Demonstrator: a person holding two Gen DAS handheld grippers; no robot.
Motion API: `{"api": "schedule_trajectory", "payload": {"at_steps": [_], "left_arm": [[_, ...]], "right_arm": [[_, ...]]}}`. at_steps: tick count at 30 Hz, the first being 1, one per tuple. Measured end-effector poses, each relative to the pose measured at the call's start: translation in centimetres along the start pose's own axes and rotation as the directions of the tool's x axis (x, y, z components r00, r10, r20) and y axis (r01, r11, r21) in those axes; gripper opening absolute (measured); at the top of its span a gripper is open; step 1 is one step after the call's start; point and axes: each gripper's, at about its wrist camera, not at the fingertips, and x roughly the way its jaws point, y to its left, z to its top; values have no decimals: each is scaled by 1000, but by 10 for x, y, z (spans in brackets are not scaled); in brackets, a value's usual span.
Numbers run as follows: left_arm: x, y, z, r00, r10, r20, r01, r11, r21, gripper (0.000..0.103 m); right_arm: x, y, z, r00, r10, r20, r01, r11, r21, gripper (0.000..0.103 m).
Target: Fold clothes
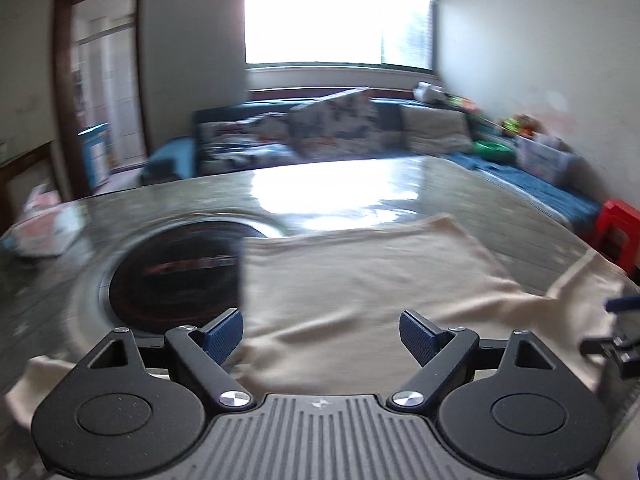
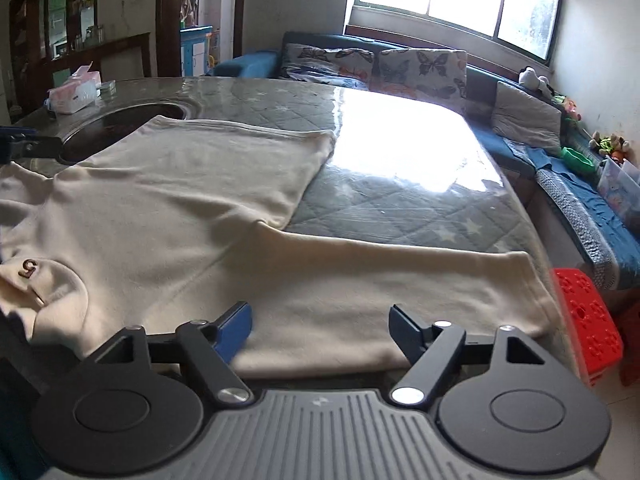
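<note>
Cream shirt lying spread flat on the tabletop, collar end toward the near edge, where a small brown numeral 5 marks the neck area. One sleeve extends away from the shirt's body toward the tabletop's right edge, lying flat; the hem lies on the far side of the body, next to a dark round inset in the tabletop, which the shirt partly overlaps.

Right tongs: spread wide, empty, poised at the near edge of the shirt just over the base of the sleeve; whether the blue pads touch the cloth cannot be told.

Left tongs: likewise spread wide and gripping nothing, held above the shirt at its opposite shoulder; this view is motion-blurred. In the right wrist view, a part of them appears beyond the shirt's left side, near the round inset.

Beyond the shirt: a pink tissue pack on the far left corner of the tabletop, a blue sofa with butterfly-print cushions behind it, and a red plastic stool beside the sleeve end, off the tabletop.
</note>
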Motion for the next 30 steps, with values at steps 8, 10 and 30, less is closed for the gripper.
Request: {"api": "schedule_trajectory", "payload": {"at_steps": [8,10,30], "left_arm": [[7,-52,-3,991,-127,-42,131,988,83,88],[7,-61,-5,988,-147,-50,151,984,95,88],[12,-90,-14,977,-192,-92,205,964,166,91]], "right_arm": [[-2,-51,-6,993,-121,16,117,982,151,75],[1,-68,-8,986,-167,9,162,966,200,73],[8,-133,-18,951,-309,29,267,863,428,9]]}}
